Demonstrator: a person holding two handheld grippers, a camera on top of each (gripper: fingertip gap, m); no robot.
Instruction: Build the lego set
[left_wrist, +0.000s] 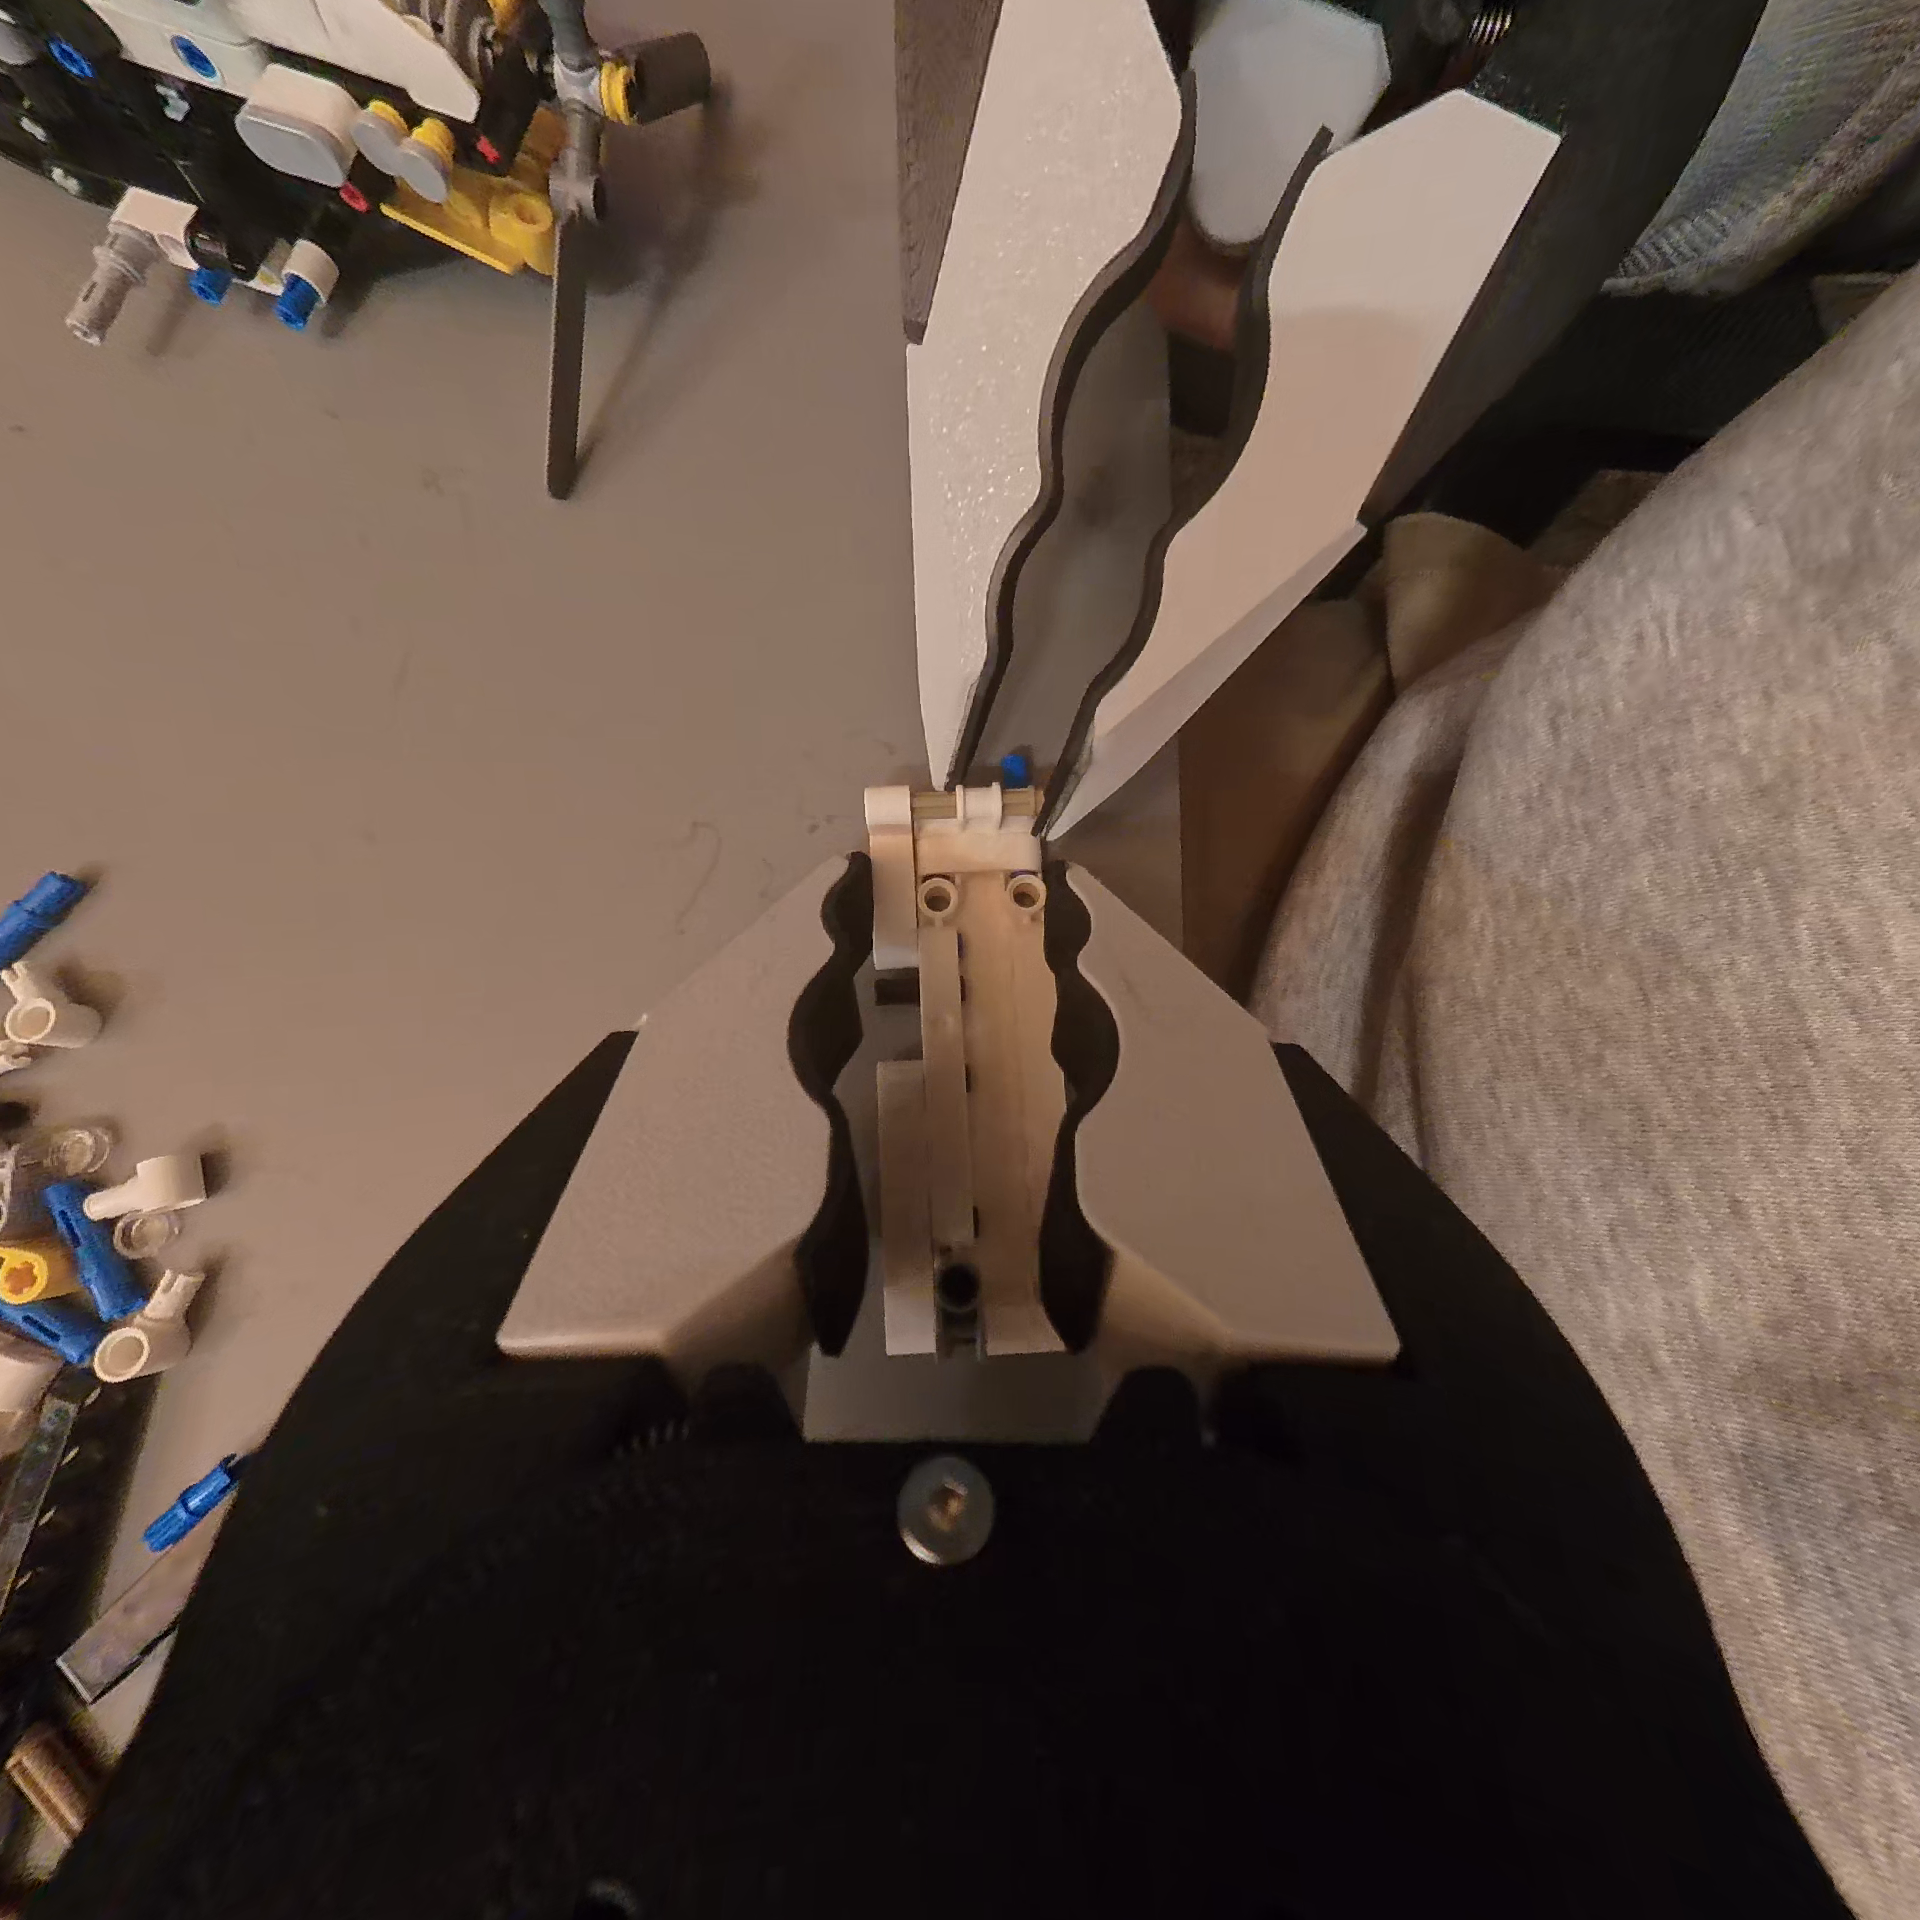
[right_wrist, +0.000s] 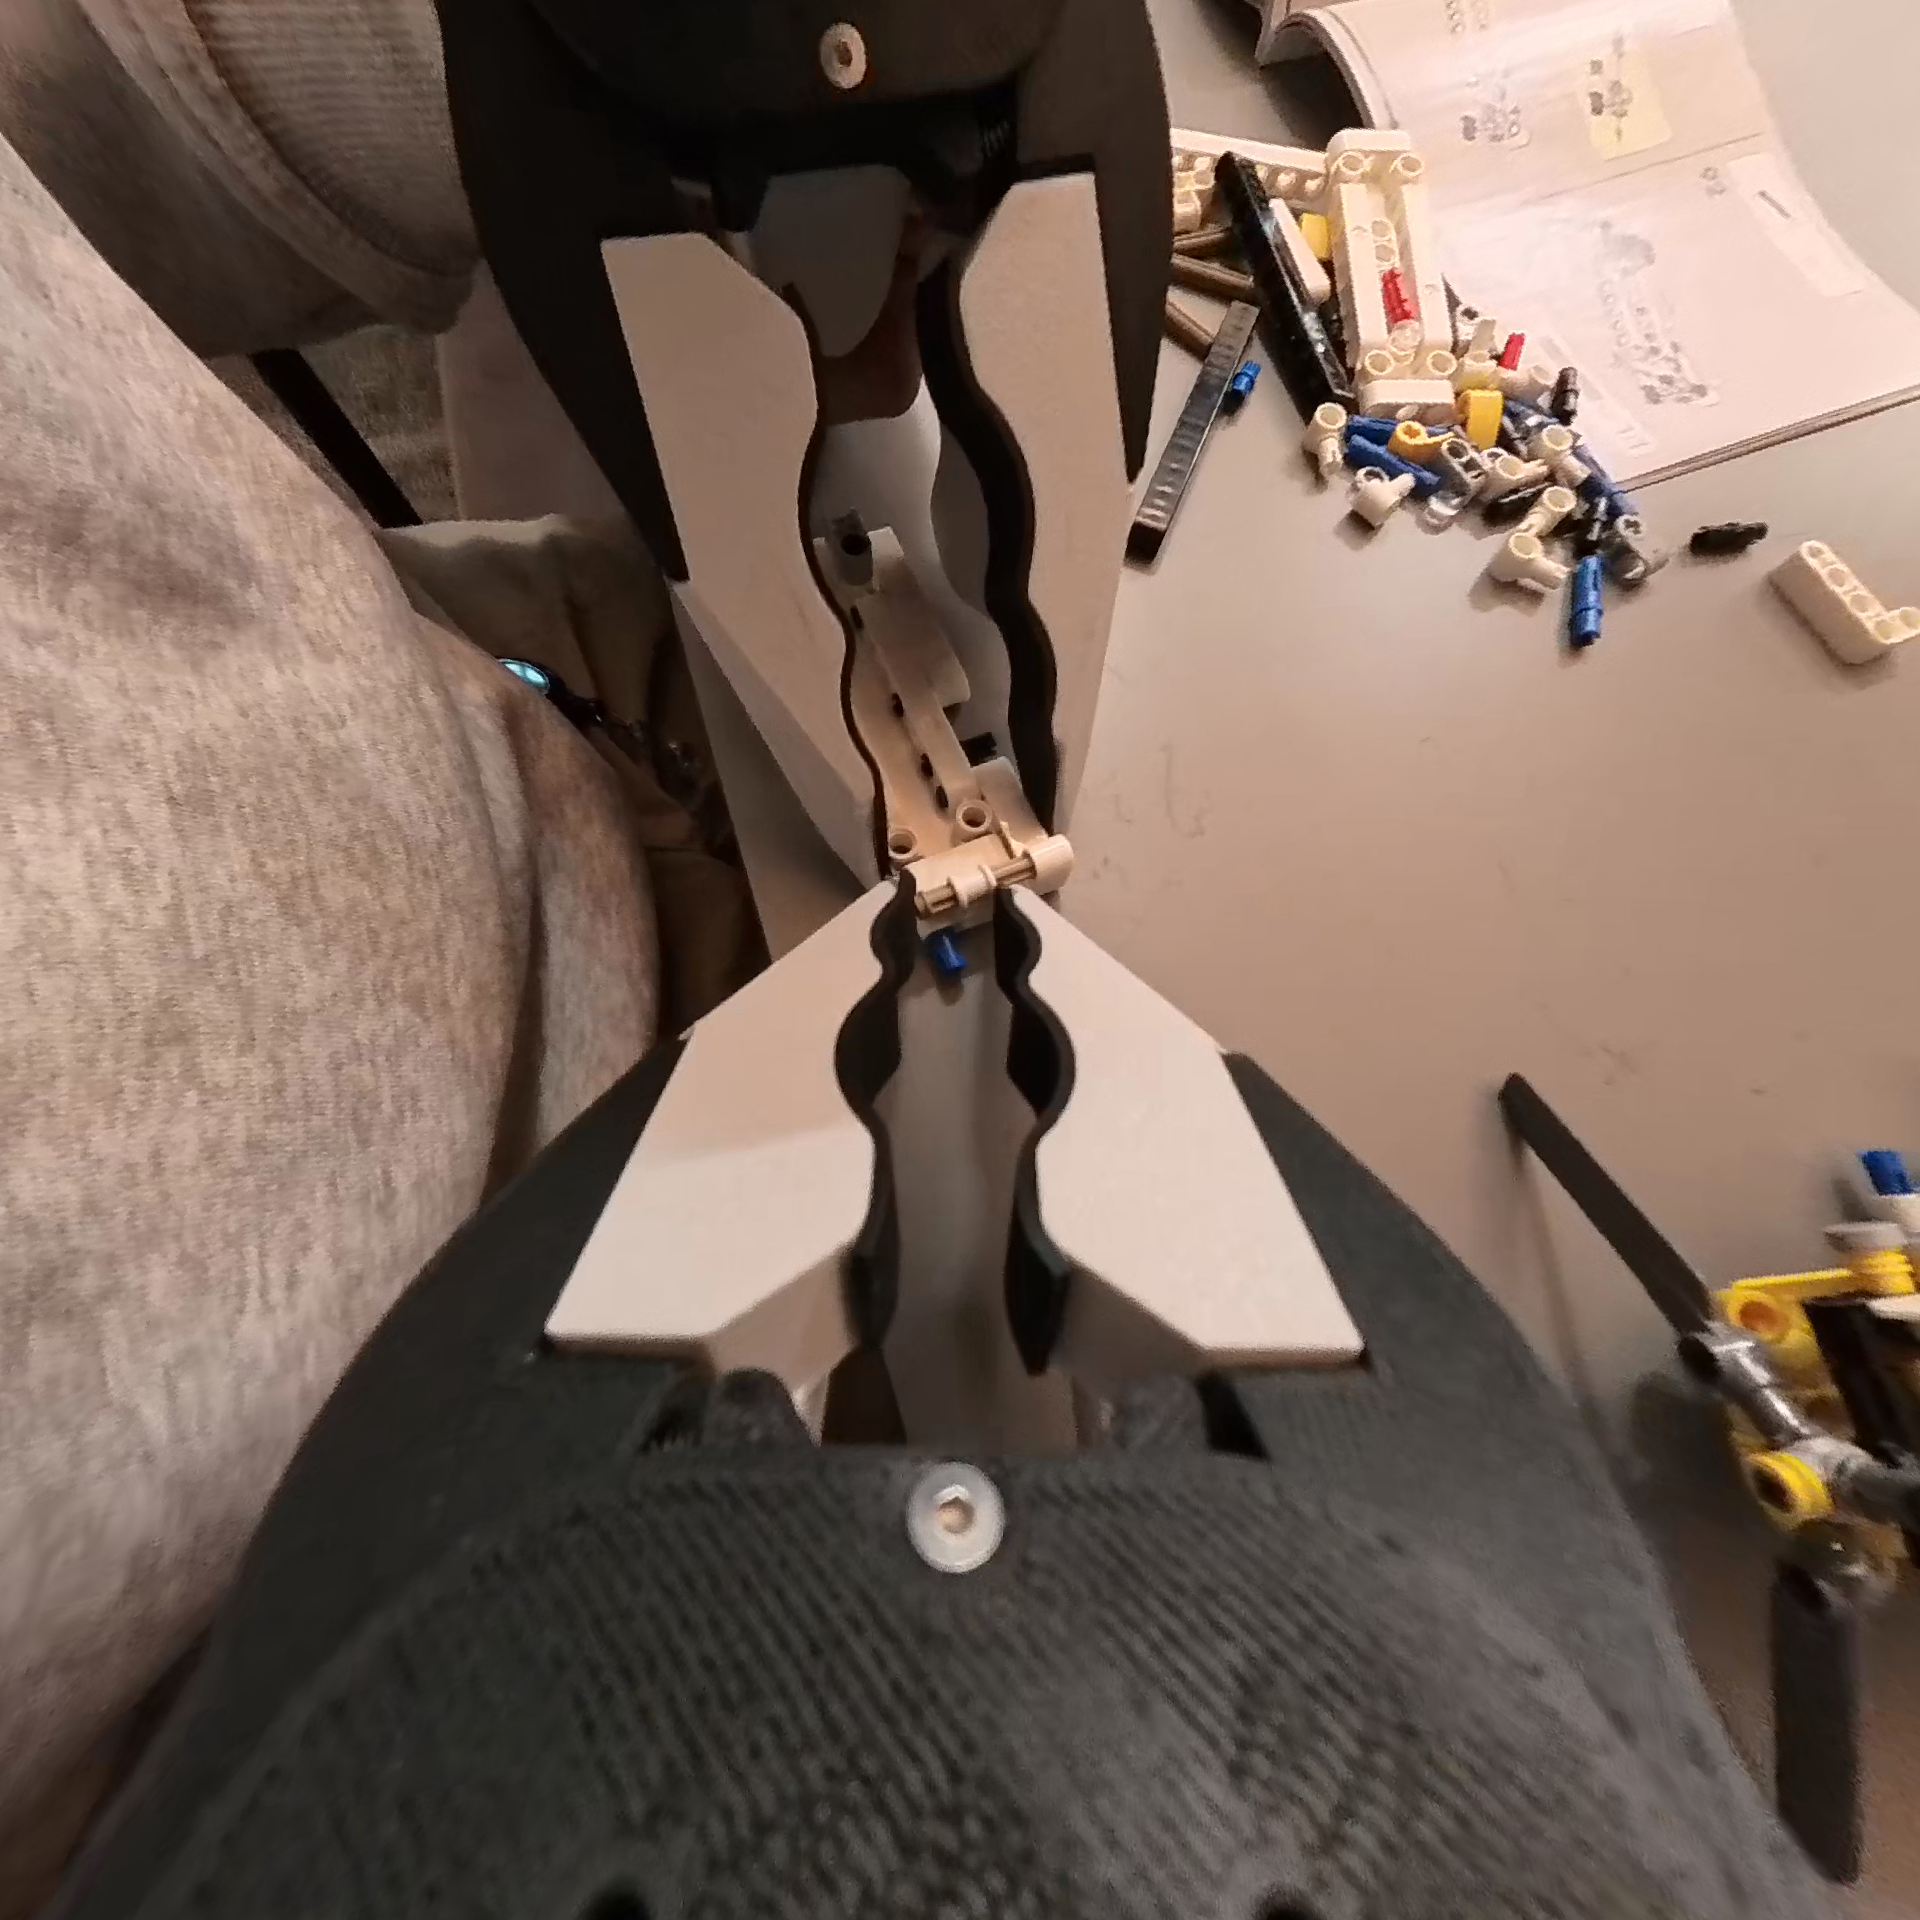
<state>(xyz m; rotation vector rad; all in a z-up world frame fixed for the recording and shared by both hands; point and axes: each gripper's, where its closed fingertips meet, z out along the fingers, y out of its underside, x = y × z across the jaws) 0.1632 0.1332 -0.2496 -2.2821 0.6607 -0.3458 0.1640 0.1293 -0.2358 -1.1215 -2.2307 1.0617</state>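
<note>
Holding a white beam subassembly (left_wrist: 966, 1039) clenched lengthwise, the left tongs (left_wrist: 951, 873) meet the right tongs (right_wrist: 945, 914) nose to nose above the table (left_wrist: 416, 623); whether the right grip the small blue pin (right_wrist: 945, 954) between their tips, I cannot tell. The main model (left_wrist: 312, 135) looks half built, and loose parts (right_wrist: 1455, 457) remain.

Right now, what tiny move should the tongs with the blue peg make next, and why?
Probably push the blue peg a little forward into the end of the white piece. The right tongs pinch the peg right at that end, and the left tongs grip the white piece, so the two meet tip to tip.
</note>
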